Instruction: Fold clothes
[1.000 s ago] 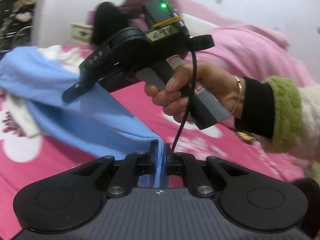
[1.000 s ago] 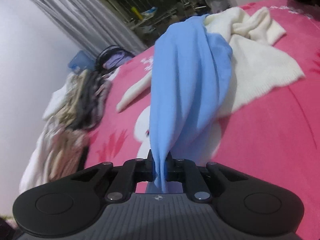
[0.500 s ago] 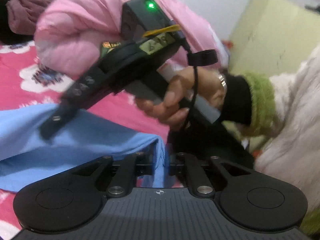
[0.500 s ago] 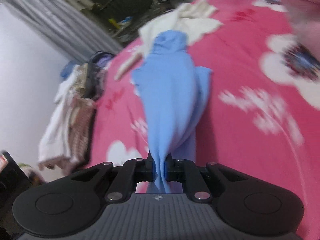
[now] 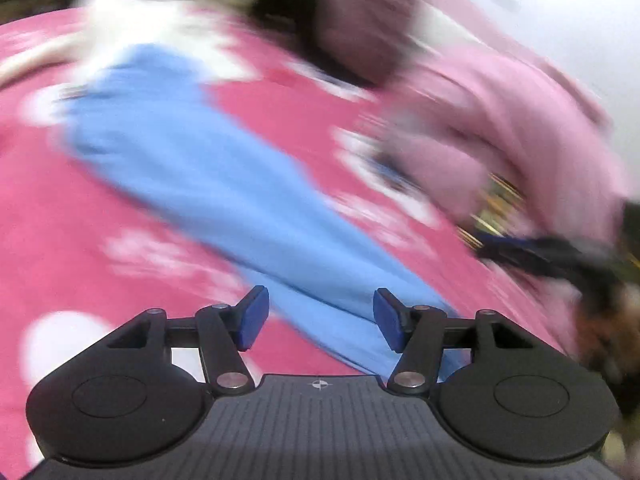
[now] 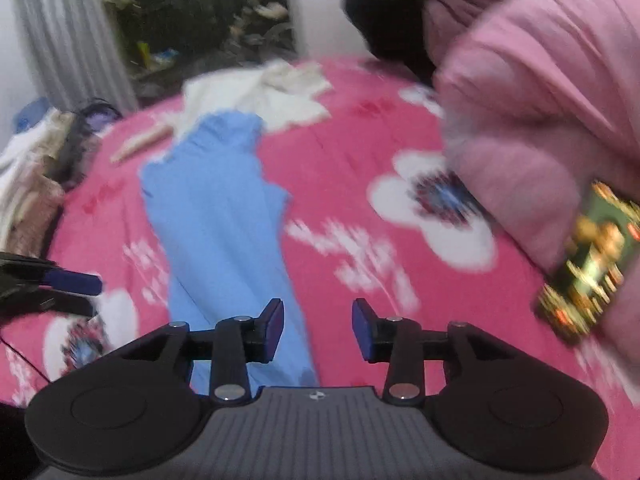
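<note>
Both my claws are releasing. My left gripper point(image 5: 320, 316) has its jaws opening, blue pads apart; the blue garment point(image 5: 224, 184) runs under the gap and past the right pad, nothing pinched. My right gripper point(image 6: 318, 330) is also opening, pads apart; the same blue garment point(image 6: 224, 208) passes just under its left pad, pink sheet shows in the gap, no grip.

The garment lies stretched in 1 long strip on the pink floral bedsheet point(image 6: 352, 148), far end touching a white knit garment point(image 6: 260, 96).

A pink padded quilt point(image 6: 540, 92) is bunched at the right, with a dark maroon piece point(image 5: 360, 20) and something black behind it. At the quilt's edge, a green and gold patterned thing point(image 6: 588, 260), too blurred to read. A pile of other clothes point(image 6: 36, 176) sits at the bed's left edge, grey curtain point(image 6: 68, 32) behind.

My left gripper's tips enter the right view at the left edge point(image 6: 72, 284).

No readable writing or brand anywhere; the left view is heavily motion-blurred. Only a small cross mark on each gripper body.
</note>
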Motion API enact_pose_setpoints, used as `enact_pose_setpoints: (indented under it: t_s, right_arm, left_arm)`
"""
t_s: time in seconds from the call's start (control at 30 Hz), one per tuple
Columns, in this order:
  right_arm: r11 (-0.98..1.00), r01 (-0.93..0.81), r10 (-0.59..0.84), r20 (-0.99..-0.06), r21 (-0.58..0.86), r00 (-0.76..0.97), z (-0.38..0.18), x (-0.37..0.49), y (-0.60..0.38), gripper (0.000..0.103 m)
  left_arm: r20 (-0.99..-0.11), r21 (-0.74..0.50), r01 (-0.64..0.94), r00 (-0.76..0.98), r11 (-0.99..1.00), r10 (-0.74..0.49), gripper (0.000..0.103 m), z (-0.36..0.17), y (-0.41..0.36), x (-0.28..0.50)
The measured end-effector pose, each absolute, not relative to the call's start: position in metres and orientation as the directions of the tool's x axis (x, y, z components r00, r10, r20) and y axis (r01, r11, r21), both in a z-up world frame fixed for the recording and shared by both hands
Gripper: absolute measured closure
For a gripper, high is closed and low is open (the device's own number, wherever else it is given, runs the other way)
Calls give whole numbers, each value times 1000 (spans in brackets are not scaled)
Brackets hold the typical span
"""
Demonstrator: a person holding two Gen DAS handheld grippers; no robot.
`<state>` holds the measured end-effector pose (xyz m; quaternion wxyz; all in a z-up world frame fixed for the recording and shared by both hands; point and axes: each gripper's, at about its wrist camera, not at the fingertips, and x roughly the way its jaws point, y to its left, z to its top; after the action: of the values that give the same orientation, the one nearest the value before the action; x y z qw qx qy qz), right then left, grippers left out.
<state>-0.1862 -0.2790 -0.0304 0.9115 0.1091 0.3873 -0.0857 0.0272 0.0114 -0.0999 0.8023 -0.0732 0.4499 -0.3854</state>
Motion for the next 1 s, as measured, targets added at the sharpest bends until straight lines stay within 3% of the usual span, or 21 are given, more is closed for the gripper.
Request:
enact_pose_setpoints:
  t_s: [0.1,0.17,0.23,0.3,0.37,0.43,0.5,0.57,0.7,0.83,1.0]
  right_arm:
    - [989,93,15,-702,116,712,-39,-127,-247,58]
    - [996,-13,73,-699,91,711,-51,-83,-220,47]
    - [993,-96,121,-708,74,696,-67,-42,-192,45]
    - [983,-177,151,-717,39,681,-85,-4,-159,35]
    - [974,-223,135,-722,-27,679,-104,27,-135,34]
    - [974,-218,101,-745,-60,660,-124,54,-125,41]
    - [984,-168,59,-773,-62,632,-137,70,-134,88]
    - [994,-103,94,-766,36,636,-134,71,-159,95]
    - [942,129,124,-678,311,725,-107,35,-246,96]
    - [726,354,108,-606,589,788,-104,-25,-338,96]
    - [425,587,47,-664,689,746,-145,-108,-405,96]
  left_arm:
    - [-702,-446,364,425,818,-572,45,-110,31,59]
    - [-711,-434,277,479,858,-514,45,-112,44,68]
    - [-706,-433,238,510,870,-491,45,-114,54,75]
    - [-703,-413,234,533,880,-472,45,-118,58,81]
    - [-703,-390,237,548,890,-454,45,-120,56,86]
    - [-708,-370,239,554,898,-439,45,-125,55,89]
    - [-701,-381,255,546,889,-458,45,-128,53,93]
    - [-694,-382,273,546,883,-469,45,-127,55,87]
    - [-681,-394,321,527,861,-508,45,-130,40,94]
    - [-675,-410,366,494,835,-548,45,-133,17,96]
    - [-679,-382,459,449,802,-580,45,-133,-17,85]
